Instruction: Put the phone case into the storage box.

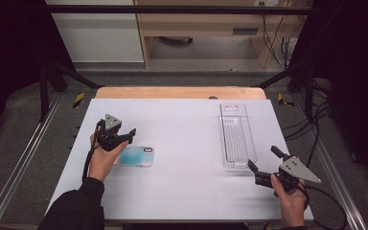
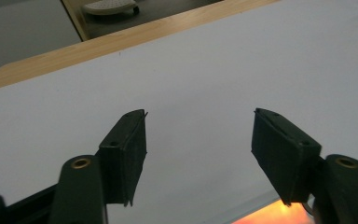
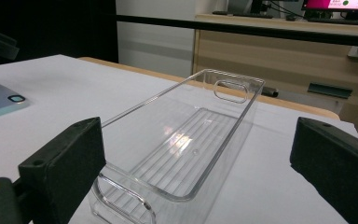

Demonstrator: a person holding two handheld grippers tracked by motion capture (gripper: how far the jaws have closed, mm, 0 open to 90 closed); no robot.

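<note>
A person's left gripper (image 1: 120,136), jaws apart and empty, is hovering over the phone's (image 1: 136,156) left end at near left. The right gripper (image 1: 263,165), jaws wide, is facing the clear tray (image 1: 235,136). Next likely: lowering and clamping the phone.

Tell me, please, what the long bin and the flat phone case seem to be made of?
The long bin looks like clear, glossy hard plastic: you see the table through its walls, and its ribbed floor catches glints. The phone case seems smooth plastic or silicone, pale blue and slightly shiny; which one is hard to tell.
</note>
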